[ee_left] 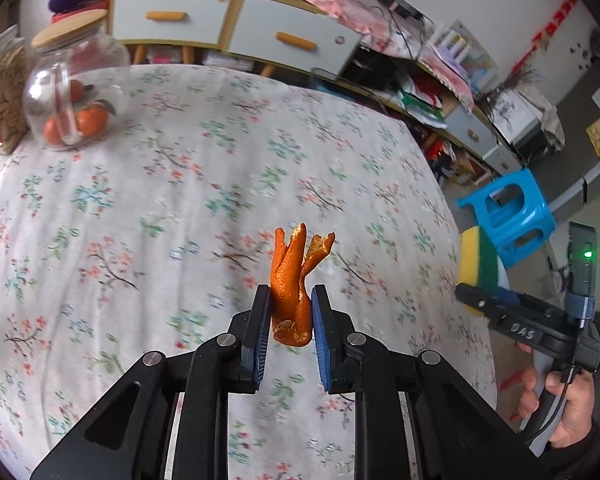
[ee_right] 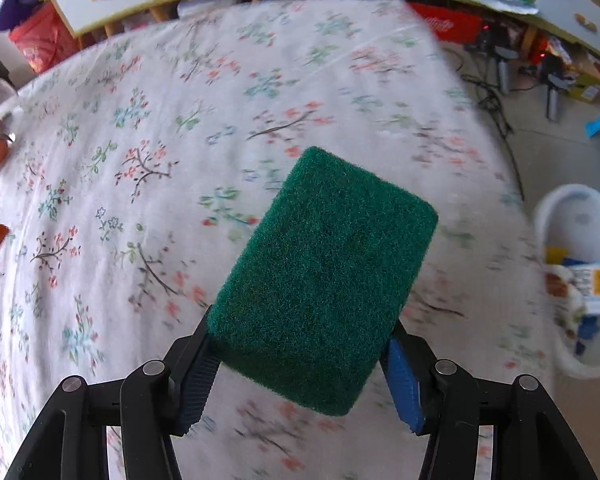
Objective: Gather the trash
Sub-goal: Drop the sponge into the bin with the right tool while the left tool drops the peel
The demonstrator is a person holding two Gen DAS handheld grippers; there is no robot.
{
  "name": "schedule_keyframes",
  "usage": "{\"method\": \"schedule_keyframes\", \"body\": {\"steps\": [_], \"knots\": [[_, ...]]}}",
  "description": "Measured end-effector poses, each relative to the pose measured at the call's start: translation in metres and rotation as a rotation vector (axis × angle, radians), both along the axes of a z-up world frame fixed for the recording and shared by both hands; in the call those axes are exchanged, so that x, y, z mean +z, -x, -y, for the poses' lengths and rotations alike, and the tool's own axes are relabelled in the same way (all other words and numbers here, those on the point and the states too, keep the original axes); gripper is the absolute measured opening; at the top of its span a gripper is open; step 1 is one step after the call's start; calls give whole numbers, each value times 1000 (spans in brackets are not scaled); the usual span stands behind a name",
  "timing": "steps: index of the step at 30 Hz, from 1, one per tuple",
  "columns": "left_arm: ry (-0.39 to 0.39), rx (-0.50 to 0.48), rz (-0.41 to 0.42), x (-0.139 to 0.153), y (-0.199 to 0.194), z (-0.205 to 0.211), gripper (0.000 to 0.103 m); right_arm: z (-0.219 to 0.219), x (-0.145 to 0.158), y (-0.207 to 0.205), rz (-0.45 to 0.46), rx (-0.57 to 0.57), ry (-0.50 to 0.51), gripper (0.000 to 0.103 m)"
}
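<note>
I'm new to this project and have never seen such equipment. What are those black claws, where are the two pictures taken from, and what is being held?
A person holds a handheld two-finger gripper in each hand; each carries a camera looking along its fingers. The left gripper pinches an orange peel. Its view also shows the person's hand on the other tool. The right gripper grips a sponge, green side up. Below is a table with a floral tablecloth, bearing a glass jar of oranges. A white bin of trash stands beside the table.

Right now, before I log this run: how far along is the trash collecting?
Midway. Done: wrappers already lie in the white bin. In hand: the left gripper pinches orange peel; the right gripper holds a sponge. Left: dropping both in.
</note>
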State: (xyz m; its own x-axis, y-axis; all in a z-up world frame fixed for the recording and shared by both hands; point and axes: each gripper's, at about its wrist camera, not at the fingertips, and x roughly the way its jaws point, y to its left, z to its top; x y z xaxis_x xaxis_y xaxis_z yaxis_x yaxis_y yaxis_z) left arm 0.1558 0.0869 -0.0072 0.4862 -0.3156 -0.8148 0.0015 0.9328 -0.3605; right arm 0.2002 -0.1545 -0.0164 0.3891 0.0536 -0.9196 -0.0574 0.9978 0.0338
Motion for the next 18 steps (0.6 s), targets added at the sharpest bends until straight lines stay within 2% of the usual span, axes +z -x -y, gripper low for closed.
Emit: {"method": "schedule_keyframes", "body": {"steps": [5,8,14,18], "knots": [[28,-36,8,-1,3,22,21,50,3,15,62,-61,-71,64],[30,-46,5,-3,3,35,21,78,-4,19,26,-117,-91,64],[30,-62,13,-3,1,61,21,122,3,21,61,-161,-121,64],[12,-98,44,0,2,83,21,163,4,21,68,-241,-138,66]]}}
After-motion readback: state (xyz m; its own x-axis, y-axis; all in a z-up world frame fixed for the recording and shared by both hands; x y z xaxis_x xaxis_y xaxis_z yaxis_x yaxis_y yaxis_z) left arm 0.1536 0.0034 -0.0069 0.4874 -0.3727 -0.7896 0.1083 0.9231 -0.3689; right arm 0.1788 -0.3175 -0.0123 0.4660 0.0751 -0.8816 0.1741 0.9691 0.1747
